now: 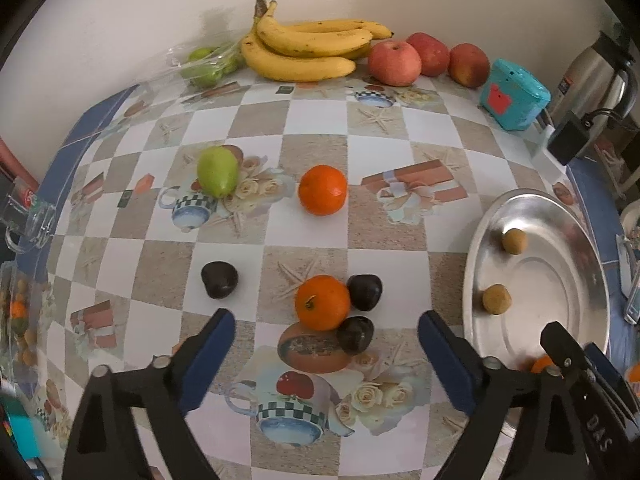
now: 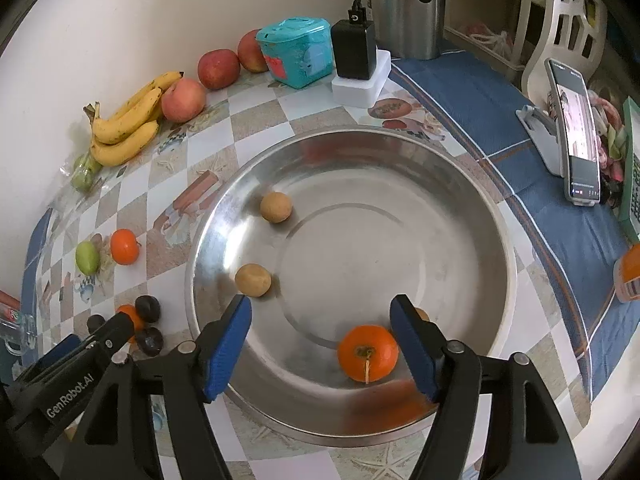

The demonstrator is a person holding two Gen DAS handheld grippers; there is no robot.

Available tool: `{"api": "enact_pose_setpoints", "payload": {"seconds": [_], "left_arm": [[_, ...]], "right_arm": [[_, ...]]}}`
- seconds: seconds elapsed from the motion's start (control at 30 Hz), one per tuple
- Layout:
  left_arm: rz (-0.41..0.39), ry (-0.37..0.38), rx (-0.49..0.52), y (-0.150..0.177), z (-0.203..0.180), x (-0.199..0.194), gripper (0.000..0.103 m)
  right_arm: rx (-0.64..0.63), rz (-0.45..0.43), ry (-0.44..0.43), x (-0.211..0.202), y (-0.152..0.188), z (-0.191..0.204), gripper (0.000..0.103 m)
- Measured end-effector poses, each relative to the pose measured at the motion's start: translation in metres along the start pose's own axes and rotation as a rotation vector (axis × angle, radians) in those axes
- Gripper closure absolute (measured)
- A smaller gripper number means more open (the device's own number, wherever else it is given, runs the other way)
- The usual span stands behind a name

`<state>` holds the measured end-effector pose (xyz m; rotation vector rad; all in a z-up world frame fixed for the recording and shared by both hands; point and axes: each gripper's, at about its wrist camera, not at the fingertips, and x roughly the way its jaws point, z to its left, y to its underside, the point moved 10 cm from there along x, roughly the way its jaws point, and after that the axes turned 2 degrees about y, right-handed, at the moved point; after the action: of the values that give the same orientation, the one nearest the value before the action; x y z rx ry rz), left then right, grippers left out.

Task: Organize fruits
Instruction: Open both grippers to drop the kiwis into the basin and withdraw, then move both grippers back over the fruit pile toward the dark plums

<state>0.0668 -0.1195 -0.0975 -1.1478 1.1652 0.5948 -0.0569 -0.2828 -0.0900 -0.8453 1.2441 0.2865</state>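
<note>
The left tool [image 1: 326,320] hangs over the checked surface [image 1: 400,128] with its blue pads spread wide and nothing between them; just beyond its tips lies an orange [image 1: 322,307] touching two dark plums [image 1: 364,292], one behind it to the right and one in front to the right, with a third dark plum [image 1: 219,280] apart to the left. Farther off sit another orange [image 1: 322,189] and a green pear [image 1: 218,172], near each other but apart. Along the far wall lie a bunch of bananas [image 1: 308,50] and three red apples [image 1: 394,62], with a teal box [image 1: 514,94] to their right. The right tool [image 2: 322,312] is released too, pads wide over the near part of the metal bowl [image 2: 460,184]; an orange [image 2: 368,353] rests loose in the bowl just inside the right pad, whether touching it I cannot tell. Two small tan round fruits [image 2: 275,207] lie on the bowl's left slope, a third mostly hidden behind the right pad
</note>
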Motion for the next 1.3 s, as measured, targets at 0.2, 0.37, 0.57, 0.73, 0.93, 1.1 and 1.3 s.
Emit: {"api": "enact_pose_setpoints", "payload": {"seconds": [0.2,0.37,0.57,0.73,0.93,1.1,1.3], "left_arm": [[0.0,-0.014,-0.019,0.0,0.007,0.001,0.0],[-0.009,-0.026,-0.035,0.0,0.016,0.0,0.0],[-0.075,-0.037,-0.035,-0.007,0.027,-0.011,0.0],[-0.117,-0.047,-0.032,-0.014,0.036,-0.02,0.0],[-0.118,-0.046,-0.014,-0.017,0.04,-0.022,0.0],[-0.129,-0.035,-0.021,-0.024,0.052,-0.026,0.0],[-0.134,-0.059,-0.087,-0.034,0.096,-0.024,0.0]], "right_arm": [[-0.028,-0.014,0.031,-0.001,-0.001,0.0,0.01],[-0.06,-0.034,0.025,-0.002,-0.002,0.007,0.009],[-0.054,-0.055,-0.001,-0.005,-0.003,0.012,0.009],[-0.068,-0.065,-0.042,-0.005,-0.003,0.022,0.009],[-0.086,-0.073,-0.066,-0.005,-0.003,0.031,0.009],[-0.101,-0.068,-0.058,-0.006,-0.003,0.039,0.009],[-0.132,-0.105,-0.098,-0.022,-0.011,0.07,0.009]]}}
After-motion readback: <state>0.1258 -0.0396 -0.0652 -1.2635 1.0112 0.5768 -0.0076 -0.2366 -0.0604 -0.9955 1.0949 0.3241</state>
